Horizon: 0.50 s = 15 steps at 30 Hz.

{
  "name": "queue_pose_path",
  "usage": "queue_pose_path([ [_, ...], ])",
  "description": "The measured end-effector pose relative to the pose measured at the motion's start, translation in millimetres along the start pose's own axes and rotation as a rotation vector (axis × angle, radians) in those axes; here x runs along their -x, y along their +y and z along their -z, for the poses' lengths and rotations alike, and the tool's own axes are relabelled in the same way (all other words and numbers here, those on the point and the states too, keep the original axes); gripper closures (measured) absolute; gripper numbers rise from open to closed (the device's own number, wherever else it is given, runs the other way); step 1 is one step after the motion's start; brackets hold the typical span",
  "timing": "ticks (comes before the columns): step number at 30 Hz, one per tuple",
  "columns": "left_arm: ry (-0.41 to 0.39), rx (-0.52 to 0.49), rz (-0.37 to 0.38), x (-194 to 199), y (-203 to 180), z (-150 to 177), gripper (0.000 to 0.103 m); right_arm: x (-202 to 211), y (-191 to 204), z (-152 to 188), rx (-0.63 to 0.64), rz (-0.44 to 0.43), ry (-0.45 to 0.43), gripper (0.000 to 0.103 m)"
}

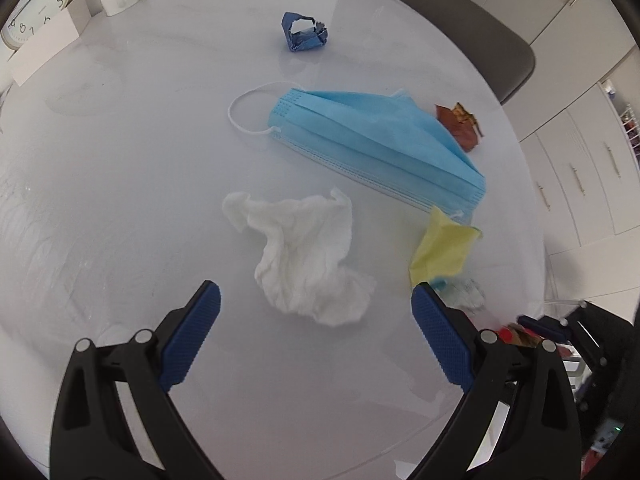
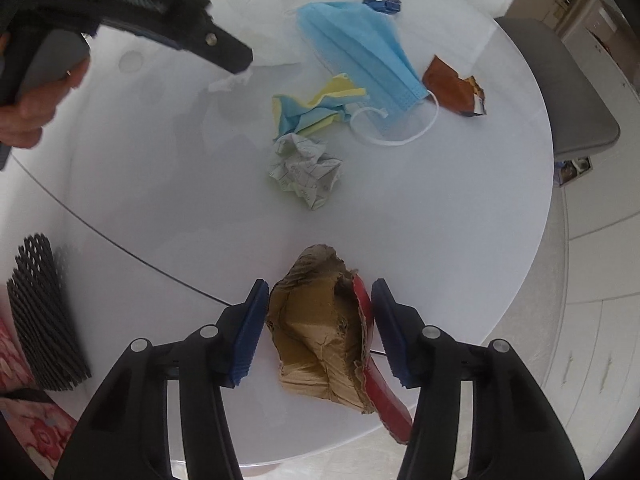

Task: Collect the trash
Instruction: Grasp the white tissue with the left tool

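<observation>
1. We see a round white table (image 2: 400,220) holding all the trash.
2. Blue face mask (image 1: 372,144) lies mid-table, well ahead of the left gripper (image 1: 316,308); no writing legible on it.
3. Crumpled brown cardboard piece (image 2: 316,336) with a red side sits between the right gripper (image 2: 318,300) fingers; jaws partly closed around it, left pad at its edge, right pad just beside the red side, so no firm clamp visible.
4. White tissue (image 1: 312,256) lies just ahead of the left gripper and between its tips; jaws wide apart, nothing held.
5. Crumpled printed paper (image 2: 308,168) shows print too small to read.
6. Clock (image 1: 36,0) shows numerals 3, 4, 5.
</observation>
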<state>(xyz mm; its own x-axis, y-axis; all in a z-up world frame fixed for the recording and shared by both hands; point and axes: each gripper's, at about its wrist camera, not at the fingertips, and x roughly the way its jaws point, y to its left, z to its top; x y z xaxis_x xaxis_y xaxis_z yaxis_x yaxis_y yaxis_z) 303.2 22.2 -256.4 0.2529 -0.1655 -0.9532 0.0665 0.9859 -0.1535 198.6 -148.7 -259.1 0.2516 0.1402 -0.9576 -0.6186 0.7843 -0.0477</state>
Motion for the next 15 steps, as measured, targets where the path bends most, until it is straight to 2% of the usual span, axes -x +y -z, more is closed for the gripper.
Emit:
queue_pose_path([
  [3, 0.007, 0.015, -0.026, -10.0, 0.6, -5.3, 0.011, 4.1, -5.7, 0.6, -0.057, -0.011, -0.025, 0.049],
  [5, 0.018, 0.034, -0.035, -15.5, 3.4, -6.1, 0.019, 11.8, -11.8, 0.5, -0.115, -0.029, -0.054, 0.049],
  [7, 0.040, 0.053, -0.040, -21.9, 5.1, -7.4, 0.035, 18.9, -15.7, 1.1, -0.170, -0.048, -0.079, 0.049],
  [8, 0.047, 0.058, -0.045, -24.0, 5.5, -7.7, 0.039, 20.9, -16.7, 1.8, -0.187, -0.053, -0.088, 0.049],
  [10, 0.030, 0.040, -0.069, -22.9, 1.9, -8.2, 0.055, 27.5, -17.8, 2.2, -0.227, -0.057, -0.108, 0.049],
  [11, 0.027, 0.029, -0.076, -22.4, 0.2, -8.3, 0.060, 31.5, -17.7, 2.4, -0.247, -0.056, -0.120, 0.049],
  [12, 0.029, 0.016, -0.074, -21.8, -1.8, -7.9, 0.071, 34.3, -17.7, 2.4, -0.261, -0.058, -0.129, 0.049],
  [13, 0.033, 0.007, -0.066, -21.0, -3.0, -7.0, 0.076, 37.3, -18.5, 2.5, -0.282, -0.065, -0.139, 0.049],
  [15, 0.019, -0.002, -0.068, -15.4, -4.6, -3.8, 0.078, 44.2, -20.4, 7.4, -0.321, -0.076, -0.160, 0.049],
])
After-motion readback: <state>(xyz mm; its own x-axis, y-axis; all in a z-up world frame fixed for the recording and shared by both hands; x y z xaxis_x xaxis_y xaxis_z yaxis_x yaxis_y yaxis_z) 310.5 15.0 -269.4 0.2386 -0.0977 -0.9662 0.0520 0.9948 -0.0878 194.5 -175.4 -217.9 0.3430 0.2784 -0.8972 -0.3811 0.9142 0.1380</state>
